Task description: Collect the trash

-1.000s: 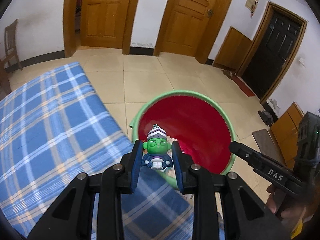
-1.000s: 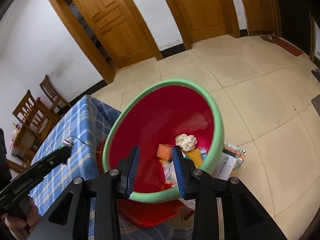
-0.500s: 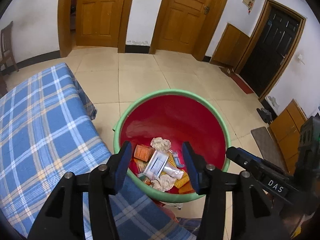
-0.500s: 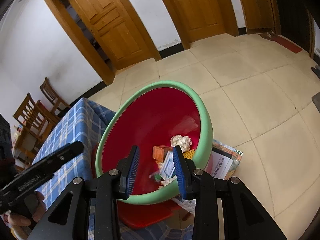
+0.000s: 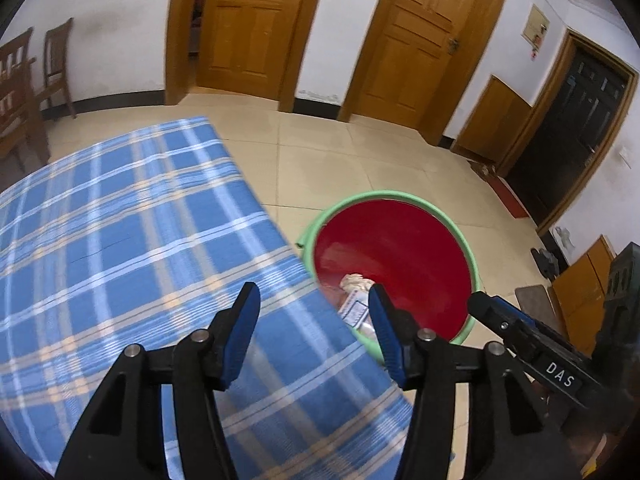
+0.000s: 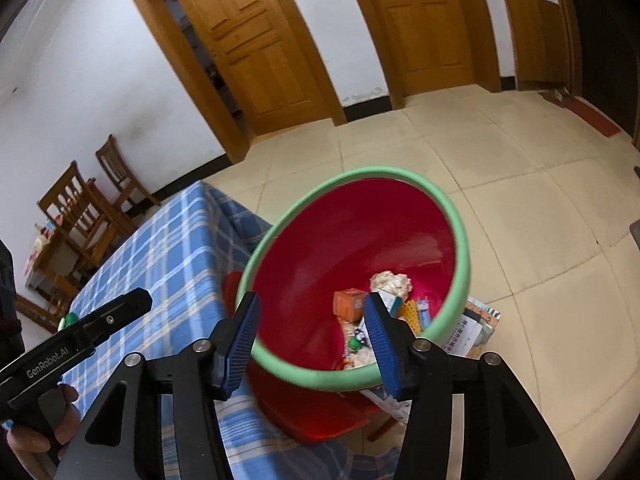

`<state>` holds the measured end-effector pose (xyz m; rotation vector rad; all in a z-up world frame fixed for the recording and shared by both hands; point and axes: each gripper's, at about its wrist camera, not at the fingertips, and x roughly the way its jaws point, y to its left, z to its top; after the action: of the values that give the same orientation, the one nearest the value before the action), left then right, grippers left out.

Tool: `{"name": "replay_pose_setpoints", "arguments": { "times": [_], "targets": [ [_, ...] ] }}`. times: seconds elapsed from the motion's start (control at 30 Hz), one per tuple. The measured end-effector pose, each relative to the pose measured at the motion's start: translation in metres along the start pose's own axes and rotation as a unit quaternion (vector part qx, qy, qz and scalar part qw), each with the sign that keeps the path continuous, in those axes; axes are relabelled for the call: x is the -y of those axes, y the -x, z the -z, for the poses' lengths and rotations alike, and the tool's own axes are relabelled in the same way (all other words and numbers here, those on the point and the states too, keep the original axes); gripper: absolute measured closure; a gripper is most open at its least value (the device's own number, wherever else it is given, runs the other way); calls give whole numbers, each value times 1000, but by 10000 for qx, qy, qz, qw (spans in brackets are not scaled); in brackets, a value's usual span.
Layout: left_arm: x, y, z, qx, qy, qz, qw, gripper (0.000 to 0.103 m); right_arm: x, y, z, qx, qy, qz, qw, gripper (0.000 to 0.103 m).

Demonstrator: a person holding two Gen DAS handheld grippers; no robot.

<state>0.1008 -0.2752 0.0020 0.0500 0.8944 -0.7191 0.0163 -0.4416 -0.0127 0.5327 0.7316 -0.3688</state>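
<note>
A red bin with a green rim (image 5: 472, 264) (image 6: 460, 236) stands beside the table and holds several pieces of trash: crumpled paper (image 6: 391, 282), an orange box (image 6: 349, 304), a small green figure (image 6: 356, 340). My left gripper (image 5: 314, 320) is open and empty over the blue plaid tablecloth (image 5: 120, 240), near the table's edge by the bin. My right gripper (image 6: 312, 328) is open and empty, its fingers straddling the bin's near rim. The right gripper's finger (image 5: 520, 332) shows in the left view; the left gripper's finger (image 6: 80, 332) shows in the right view.
The plaid-covered table (image 6: 168, 256) fills the left. A red stool (image 6: 320, 416) and printed papers (image 6: 476, 332) lie under and beside the bin. Wooden chairs (image 5: 24, 80) stand at the far left wall. Tiled floor (image 5: 360, 160) and wooden doors (image 5: 408, 36) lie beyond.
The left gripper opened and let go of the green figure, which now lies in the bin. It then moved left, back over the table. The right gripper opened wider.
</note>
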Motion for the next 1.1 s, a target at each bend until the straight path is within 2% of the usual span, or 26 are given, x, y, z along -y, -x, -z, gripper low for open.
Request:
{"name": "replay_pose_setpoints", "arguments": {
  "times": [0.07,0.2,0.3,0.47,0.83,1.1],
  "targets": [
    [-7,9,3,50,75,-65,9999,44,-12,3,2,9,110,-33,9999,39],
    [-24,30,9,182,267,-293,9990,33,-32,9,9,19,297,-77,9995,36],
    [-37,46,16,302,401,-501,9975,32,-47,14,14,40,423,-116,9990,28],
    [-58,69,28,431,598,-820,9939,30,-69,26,23,144,643,-168,9977,24],
    [-85,116,59,741,858,-1516,9819,26,-110,46,47,312,990,-268,9942,23],
    [-96,138,75,871,1000,-1774,9752,25,-131,59,60,447,1203,-348,9911,22]
  ]
}}
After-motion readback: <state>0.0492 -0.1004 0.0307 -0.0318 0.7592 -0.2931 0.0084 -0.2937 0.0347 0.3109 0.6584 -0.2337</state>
